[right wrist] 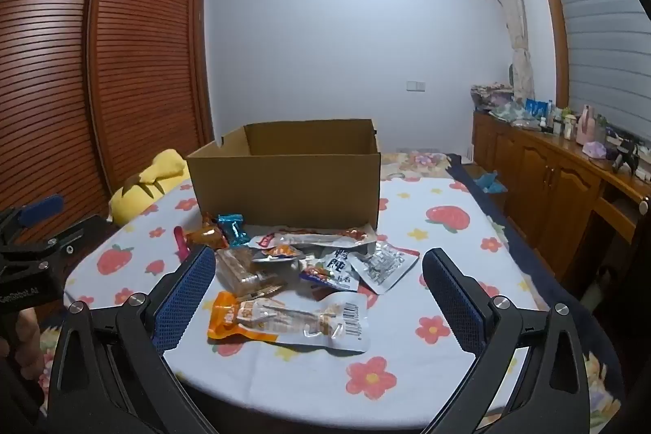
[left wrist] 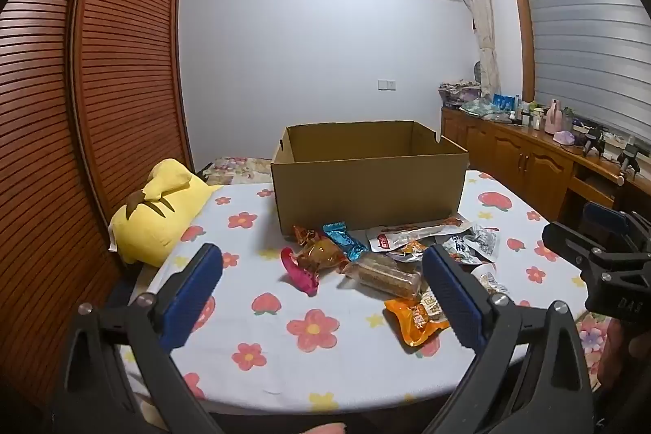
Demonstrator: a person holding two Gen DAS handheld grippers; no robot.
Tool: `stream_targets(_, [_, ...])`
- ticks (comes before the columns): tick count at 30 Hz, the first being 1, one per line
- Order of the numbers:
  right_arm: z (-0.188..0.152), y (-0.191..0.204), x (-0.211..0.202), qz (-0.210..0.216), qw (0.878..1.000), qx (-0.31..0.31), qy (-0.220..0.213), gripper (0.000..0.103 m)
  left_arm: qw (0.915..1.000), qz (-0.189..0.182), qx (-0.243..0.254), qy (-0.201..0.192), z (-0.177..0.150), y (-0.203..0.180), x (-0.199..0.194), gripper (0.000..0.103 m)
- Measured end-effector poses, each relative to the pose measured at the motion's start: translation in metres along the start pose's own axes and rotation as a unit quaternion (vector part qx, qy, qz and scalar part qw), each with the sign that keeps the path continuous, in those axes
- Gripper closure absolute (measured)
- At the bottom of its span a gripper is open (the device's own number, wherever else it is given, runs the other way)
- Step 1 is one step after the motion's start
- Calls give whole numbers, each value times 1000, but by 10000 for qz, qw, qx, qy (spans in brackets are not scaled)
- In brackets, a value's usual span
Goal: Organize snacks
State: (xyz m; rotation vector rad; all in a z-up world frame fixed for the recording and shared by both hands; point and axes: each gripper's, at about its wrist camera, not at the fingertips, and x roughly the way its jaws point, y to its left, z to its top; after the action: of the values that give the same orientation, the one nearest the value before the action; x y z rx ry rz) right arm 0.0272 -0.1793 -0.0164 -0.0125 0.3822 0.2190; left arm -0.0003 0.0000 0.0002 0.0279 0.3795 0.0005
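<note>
Flowered tabletop (left wrist: 260, 365) carries a box (left wrist: 366, 190) with snacks (right wrist: 293, 271) heaped before it. Both hand-held grippers, left (left wrist: 321, 295) and right (right wrist: 319, 295), gape wide, holding nothing

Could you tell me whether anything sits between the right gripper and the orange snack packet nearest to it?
Nothing visible does. The right gripper is open above the flowered cloth, and the orange snack packet lies uncovered in front of it, with the cardboard box open-topped beyond the pile.
</note>
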Motion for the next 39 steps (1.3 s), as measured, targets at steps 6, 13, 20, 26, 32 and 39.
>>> stream_targets(6, [-1, 1, -1, -5, 10000, -18, -46, 0, 10000, 3, -20, -15, 0, 4, 0, 4])
stream_targets(13, [-3, 2, 5, -30, 10000, -40, -28, 0, 10000, -10, -21, 9, 1, 5, -2, 4])
stream_targets(20, [-2, 0, -1, -8, 10000, -23, -28, 0, 10000, 24, -3, 39, -5, 5, 1, 4])
stream_targets(26, [-3, 1, -2, -15, 10000, -29, -39, 0, 10000, 27, -4, 43, -7, 5, 1, 4])
stream_targets(32, [-3, 0, -3, -12, 10000, -22, -46, 0, 10000, 32, 4, 49, -7, 4, 2, 4])
stream_targets(39, [-3, 2, -3, -18, 10000, -25, -56, 0, 10000, 42, -1, 39, -6, 4, 2, 4])
